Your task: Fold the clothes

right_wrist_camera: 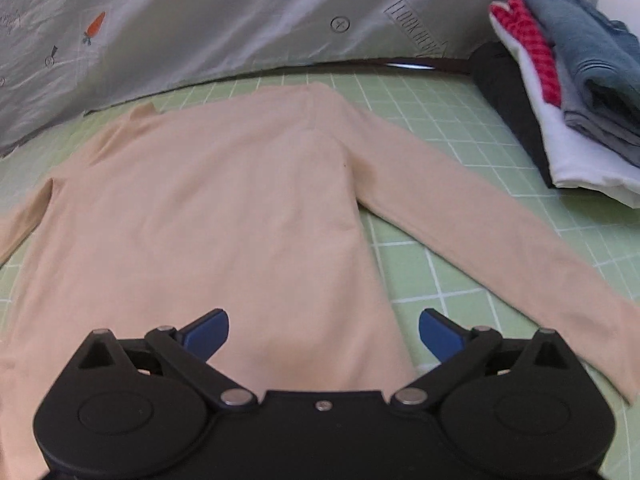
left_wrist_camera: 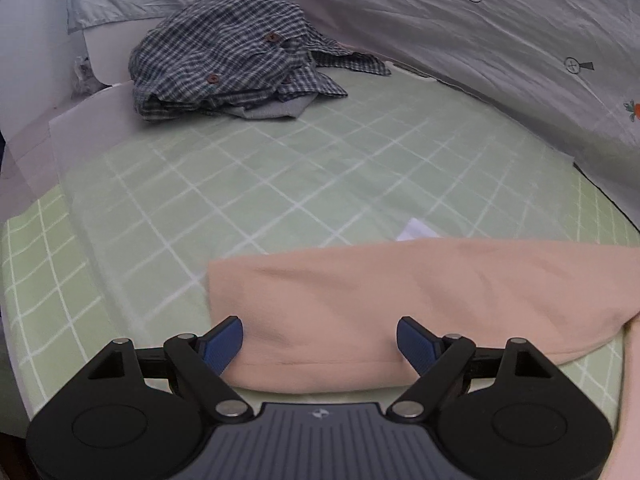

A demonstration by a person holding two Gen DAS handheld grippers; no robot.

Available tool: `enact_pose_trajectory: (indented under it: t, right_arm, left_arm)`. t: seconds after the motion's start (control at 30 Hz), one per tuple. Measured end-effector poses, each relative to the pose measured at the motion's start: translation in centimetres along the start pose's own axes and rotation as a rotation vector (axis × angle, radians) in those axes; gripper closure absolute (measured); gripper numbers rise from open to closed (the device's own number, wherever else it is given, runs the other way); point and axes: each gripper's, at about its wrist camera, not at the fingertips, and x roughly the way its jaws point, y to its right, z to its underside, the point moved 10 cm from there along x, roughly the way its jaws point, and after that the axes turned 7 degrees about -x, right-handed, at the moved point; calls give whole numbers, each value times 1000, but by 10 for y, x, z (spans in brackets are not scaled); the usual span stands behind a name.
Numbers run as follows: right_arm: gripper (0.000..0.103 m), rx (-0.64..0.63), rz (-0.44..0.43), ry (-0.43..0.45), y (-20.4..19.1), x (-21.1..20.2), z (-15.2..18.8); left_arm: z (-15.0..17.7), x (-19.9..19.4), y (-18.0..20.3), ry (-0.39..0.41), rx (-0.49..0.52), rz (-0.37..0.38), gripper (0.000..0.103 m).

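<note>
Peach long-sleeve top (right_wrist_camera: 208,200) lies flat on the green grid sheet (right_wrist_camera: 460,264), sleeves out. Right gripper (right_wrist_camera: 324,330) over its hem and left gripper (left_wrist_camera: 319,338) over a sleeve (left_wrist_camera: 400,288), both wide, empty. Suggest pinching one layer at the cuff and folding the sleeve across the body first.

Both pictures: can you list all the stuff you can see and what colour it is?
long-sleeved top: one, peach, spread flat on the bed sheet
checked shirt: one, dark blue and white, crumpled at the far end of the sheet
folded clothes pile: one stack, denim blue, red, white, grey, black, right edge of the sheet
bed sheet: one, light green with white grid
printed cloth: one, pale grey, behind the bed
left tool: one, black with blue fingers, open above a sleeve
right tool: one, same colours, open above the top's hem
</note>
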Motion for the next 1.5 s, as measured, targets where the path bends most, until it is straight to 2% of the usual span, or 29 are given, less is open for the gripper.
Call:
enact_pose_trajectory:
  t: [0.2, 0.27, 0.3, 0.33, 0.37, 0.43, 0.5, 0.57, 0.67, 0.8, 0.97, 1.0, 1.07, 1.17, 1.23, 1.27, 1.33, 1.43, 1.5]
  right_arm:
    - [0, 38, 71, -43, -3, -5, 20]
    - [0, 53, 91, -51, -2, -7, 24]
    - [0, 62, 94, -49, -1, -8, 24]
    - [0, 72, 97, -46, 0, -10, 25]
    - [0, 81, 100, -43, 1, -11, 26]
    - [0, 94, 97, -41, 2, -14, 29]
    - [0, 100, 98, -40, 4, -17, 33]
    - [0, 107, 96, -37, 6, -20, 35]
    - [0, 131, 94, -26, 14, -22, 37]
    - [0, 180, 89, -9, 27, -24, 39]
    - [0, 236, 82, 17, 44, -27, 41]
    - [0, 246, 82, 23, 47, -27, 41]
    - [0, 264, 85, 36, 54, -29, 41]
    - [0, 295, 82, 57, 63, -33, 40]
    - [0, 303, 83, 58, 67, -32, 40]
    - [0, 303, 85, 52, 67, -30, 41]
    - [0, 302, 89, 40, 67, -27, 42]
    - [0, 298, 75, 46, 60, -22, 34]
    - [0, 286, 38, 69, 47, -23, 24]
  left_arm:
    - [-6, 9, -17, 28, 34, -31, 15]
    - [-7, 9, -18, 42, 29, -32, 16]
    - [-8, 8, -19, 51, 24, -37, 20]
    - [-8, 6, -20, 65, 14, -43, 33]
    - [-10, 4, -20, 76, 2, -44, 40]
    - [-12, 1, -19, 76, -21, -28, 81]
    - [-13, -2, -12, 57, -36, 13, 93]
    - [-15, -11, 2, 66, -8, 49, 95]
    - [-18, -34, 41, 99, 62, 153, 95]
    - [-11, -67, 114, 107, 164, 319, 95]
    - [36, -120, 221, 40, 301, 603, 95]
    - [49, -130, 239, 18, 327, 653, 91]
    - [70, -138, 258, -36, 333, 703, 89]
    - [84, -134, 258, -76, 344, 690, 88]
    - [81, -127, 245, -77, 347, 652, 69]
    - [78, -124, 236, -79, 327, 634, 63]
    - [71, -116, 217, -93, 263, 601, 41]
    - [69, -100, 191, -115, 200, 516, 32]
    - [72, -87, 180, -142, 206, 420, 29]
